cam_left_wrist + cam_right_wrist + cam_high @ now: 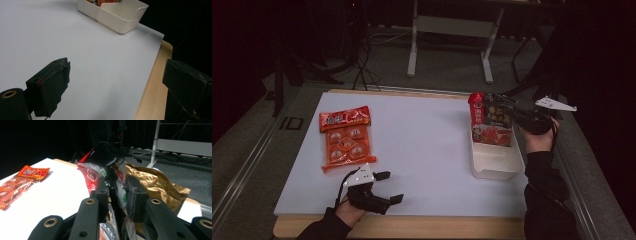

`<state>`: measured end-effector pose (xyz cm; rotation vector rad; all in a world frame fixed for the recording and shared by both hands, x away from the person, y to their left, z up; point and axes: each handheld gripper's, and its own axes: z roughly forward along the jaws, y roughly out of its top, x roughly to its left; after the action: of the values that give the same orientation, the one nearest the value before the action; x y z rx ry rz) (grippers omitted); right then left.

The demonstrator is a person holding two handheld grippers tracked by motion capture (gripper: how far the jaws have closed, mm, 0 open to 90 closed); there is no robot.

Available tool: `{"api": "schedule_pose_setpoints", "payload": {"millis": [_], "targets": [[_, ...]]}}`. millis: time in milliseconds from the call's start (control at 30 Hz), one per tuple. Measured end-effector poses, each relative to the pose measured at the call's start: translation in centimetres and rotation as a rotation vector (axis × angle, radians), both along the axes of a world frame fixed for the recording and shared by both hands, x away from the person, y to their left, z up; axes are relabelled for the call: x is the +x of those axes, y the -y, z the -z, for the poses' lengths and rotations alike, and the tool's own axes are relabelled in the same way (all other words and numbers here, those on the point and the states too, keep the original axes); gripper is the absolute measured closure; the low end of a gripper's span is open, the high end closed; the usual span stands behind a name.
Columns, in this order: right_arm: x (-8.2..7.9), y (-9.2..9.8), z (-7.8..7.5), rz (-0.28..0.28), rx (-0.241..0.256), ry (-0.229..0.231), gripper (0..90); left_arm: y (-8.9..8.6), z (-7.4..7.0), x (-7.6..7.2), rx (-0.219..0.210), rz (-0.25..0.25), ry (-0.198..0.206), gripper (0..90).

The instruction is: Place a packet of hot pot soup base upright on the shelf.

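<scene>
The white table sheet (422, 145) stretches wide, and at its right edge sits the white bin (494, 162), open-topped and narrow. Standing in it is the dark snack bag (492, 122), upright, its lower end inside the bin and its top well above the rim. The right gripper (517, 116) is clamped on that bag near its upper edge; in the right gripper view the jaws press in from both sides on crumpled foil (117, 192). Here is the worry: the bag is tall and the bin shallow, so a release now likely lets it flop over the rim onto the table. A pull sideways could drag the light bin along or tip it.

Over at the far left lies the red sweets pack (346, 137), flat and well apart from everything. The left gripper (389, 187) hovers low at the near edge, jaws spread wide with nothing between them. It sits just beside the pack's near end, so a careless sweep could nudge that pack off its spot.
</scene>
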<state>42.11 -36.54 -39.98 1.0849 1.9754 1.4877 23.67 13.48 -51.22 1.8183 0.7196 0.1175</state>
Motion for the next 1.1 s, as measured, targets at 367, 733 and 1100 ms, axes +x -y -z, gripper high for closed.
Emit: {"api": "schedule_pose_setpoints", "payload": {"millis": [367, 733, 1100], "targets": [[-1.0, 1.6, 1.7, 0.039, 0.012, -0.030, 70.9, 0.0, 0.2, 0.1, 0.007, -0.001, 0.010, 7.5], [-3.0, 2.1, -0.1, 0.072, 0.019, -0.037, 49.8, -0.2, 0.3, 0.3, -0.006, -0.008, 0.043, 8.3], [-5.6, 0.5, -3.9, 0.064, -0.016, 0.100, 33.4, -0.3, 0.1, 0.4, 0.025, -0.005, -0.005, 8.6]]}}
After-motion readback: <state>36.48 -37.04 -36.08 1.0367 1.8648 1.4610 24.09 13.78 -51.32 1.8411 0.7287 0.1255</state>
